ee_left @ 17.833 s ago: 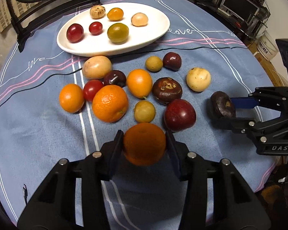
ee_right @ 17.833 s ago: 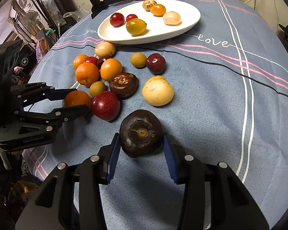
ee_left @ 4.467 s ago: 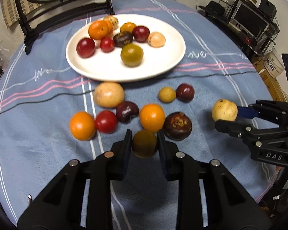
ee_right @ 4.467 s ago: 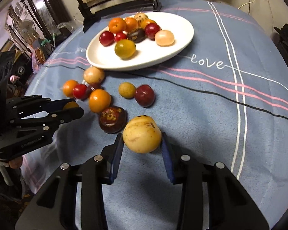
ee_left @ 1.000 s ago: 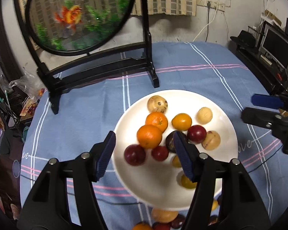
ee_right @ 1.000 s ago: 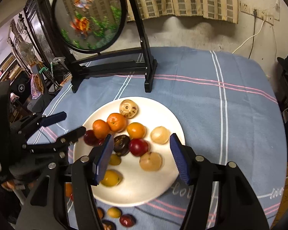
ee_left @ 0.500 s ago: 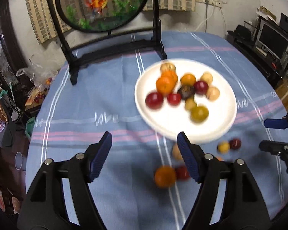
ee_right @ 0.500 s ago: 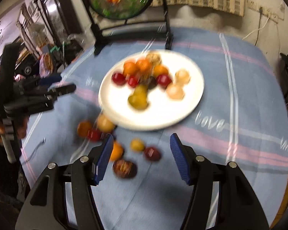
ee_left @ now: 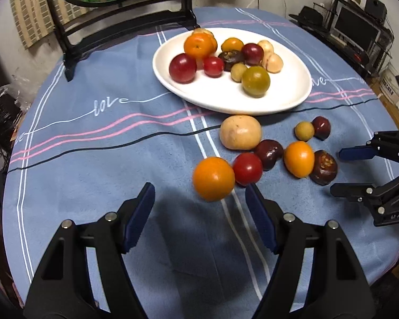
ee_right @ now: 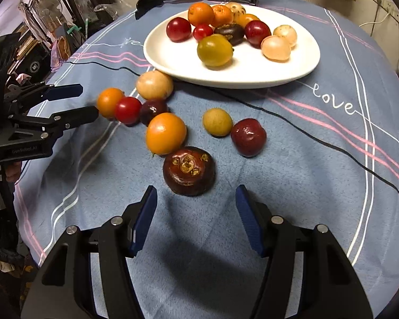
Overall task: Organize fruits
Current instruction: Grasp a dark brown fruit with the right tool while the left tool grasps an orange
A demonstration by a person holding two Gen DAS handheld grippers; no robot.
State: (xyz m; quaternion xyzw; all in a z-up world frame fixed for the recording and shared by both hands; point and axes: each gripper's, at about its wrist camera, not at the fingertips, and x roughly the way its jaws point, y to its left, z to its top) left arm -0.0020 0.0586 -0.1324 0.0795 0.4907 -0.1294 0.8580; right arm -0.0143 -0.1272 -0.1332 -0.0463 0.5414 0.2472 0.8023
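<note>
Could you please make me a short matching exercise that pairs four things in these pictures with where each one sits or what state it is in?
Things:
1. Green-yellow fruit
2. Mangosteen
3. Left gripper
4. Red tomato

Places or states:
A. Open, holding nothing
B. On the cloth, just ahead of the right gripper
C. On the white plate
D. On the cloth, touching an orange

Pairs: 1-C, 2-B, 3-A, 4-D
</note>
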